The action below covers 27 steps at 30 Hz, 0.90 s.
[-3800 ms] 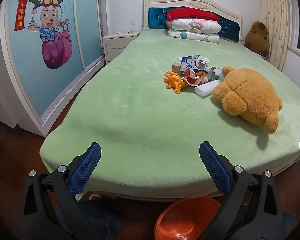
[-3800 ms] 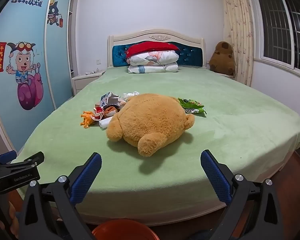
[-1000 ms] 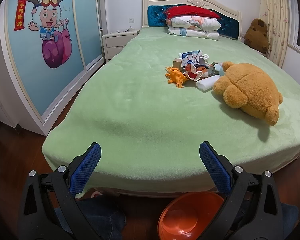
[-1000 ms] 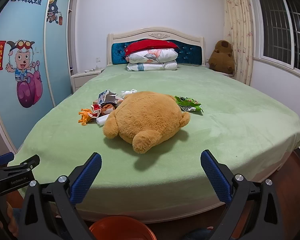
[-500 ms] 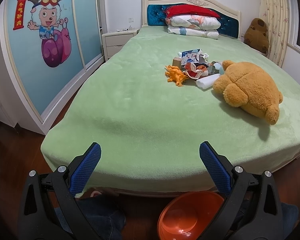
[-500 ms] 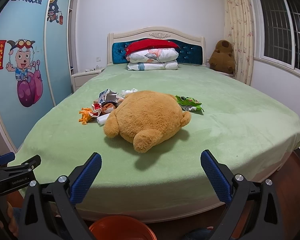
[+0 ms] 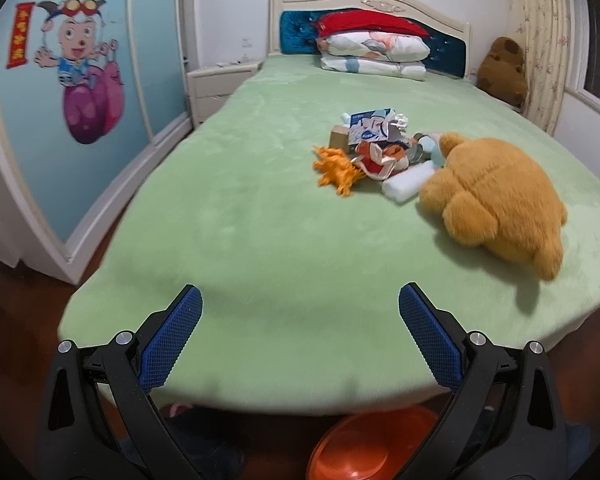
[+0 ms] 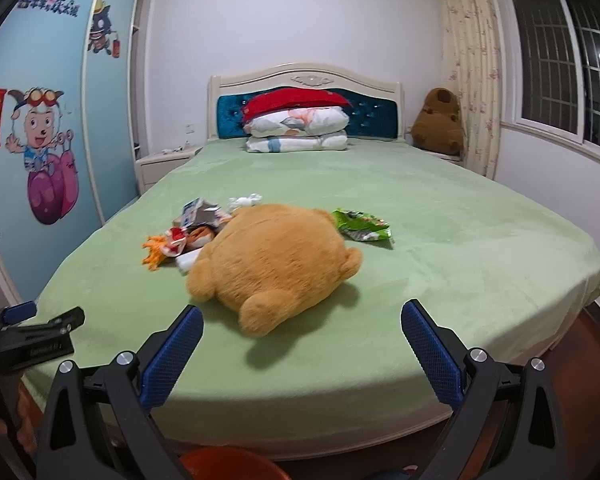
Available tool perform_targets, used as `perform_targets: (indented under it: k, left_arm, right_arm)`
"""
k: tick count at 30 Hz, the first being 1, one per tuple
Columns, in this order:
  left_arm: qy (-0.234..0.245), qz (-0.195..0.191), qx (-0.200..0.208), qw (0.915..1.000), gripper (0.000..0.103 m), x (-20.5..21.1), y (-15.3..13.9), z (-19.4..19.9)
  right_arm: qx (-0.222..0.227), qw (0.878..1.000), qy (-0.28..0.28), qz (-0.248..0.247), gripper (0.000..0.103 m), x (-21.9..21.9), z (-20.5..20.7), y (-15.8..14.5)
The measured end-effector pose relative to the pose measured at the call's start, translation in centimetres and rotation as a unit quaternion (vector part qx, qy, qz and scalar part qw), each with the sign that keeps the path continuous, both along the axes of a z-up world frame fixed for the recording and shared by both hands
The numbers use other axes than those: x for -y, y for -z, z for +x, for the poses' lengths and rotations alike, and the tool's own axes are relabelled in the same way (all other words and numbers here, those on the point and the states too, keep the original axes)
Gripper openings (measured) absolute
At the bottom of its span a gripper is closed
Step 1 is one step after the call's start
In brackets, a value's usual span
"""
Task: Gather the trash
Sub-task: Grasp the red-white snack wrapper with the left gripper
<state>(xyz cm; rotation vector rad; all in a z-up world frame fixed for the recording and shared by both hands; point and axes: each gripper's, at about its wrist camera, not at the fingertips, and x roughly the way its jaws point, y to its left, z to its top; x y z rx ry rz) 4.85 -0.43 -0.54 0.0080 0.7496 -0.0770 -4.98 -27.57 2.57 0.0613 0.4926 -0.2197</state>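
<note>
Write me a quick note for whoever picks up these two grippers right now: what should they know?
Left gripper: open, holding nothing, at the foot of the bed.
Right gripper: open, holding nothing, facing the teddy bear.
Trash: a pile of wrappers lies mid-bed beside the bear; a green snack bag lies on the bear's far side.
Orange basin sits on the floor below the bed's foot.
Done: no trash picked up, as far as the views show.
Left: gather all of it.

Green bed (image 7: 260, 240) carries plush bear (image 7: 496, 200), litter heap (image 7: 376, 152) (crumpled wrappers), pillows (image 7: 374, 54).
</note>
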Motion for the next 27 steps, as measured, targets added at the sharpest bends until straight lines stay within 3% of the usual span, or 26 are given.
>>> perform_targets:
  k: [5,9,14,20,21,22,24,27]
  left_arm:
    - [0.016,-0.042,-0.008,0.9990,0.096,0.5,-0.5,6.5]
    - [0.028,-0.037,-0.021,0.9987,0.096,2.2,-0.8,11.5]
    - [0.052,-0.063,-0.068,0.9943,0.096,4.5,-0.6,16.6]
    - [0.052,-0.070,-0.115,0.9896,0.093,6.3,-0.1,20.0]
    - [0.050,-0.070,-0.121,0.9889,0.089,6.5,0.0,20.4]
    - [0.051,-0.071,-0.129,0.9878,0.074,6.7,0.2,20.7]
    - [0.058,-0.082,-0.155,0.9828,0.056,7.1,0.8,21.6]
    - [0.051,-0.102,-0.186,0.9758,0.047,7.2,1.8,22.8]
  right_arm:
    - [-0.008,1.000,0.007,0.001,0.098,1.5,1.0,0.4]
    - [-0.016,1.000,0.012,0.004,0.098,2.5,1.7,1.0]
    - [-0.029,0.999,0.015,0.003,0.098,3.2,2.4,1.7]
    - [-0.036,0.999,0.014,0.000,0.098,3.6,2.9,2.1]
    - [-0.036,0.999,0.013,0.000,0.098,3.6,2.9,2.1]
    - [-0.036,0.999,0.013,-0.001,0.098,3.6,2.9,2.2]
    - [-0.037,0.999,0.012,-0.001,0.098,3.6,2.9,2.2]
    - [-0.038,0.999,0.012,-0.002,0.098,3.6,2.8,2.3]
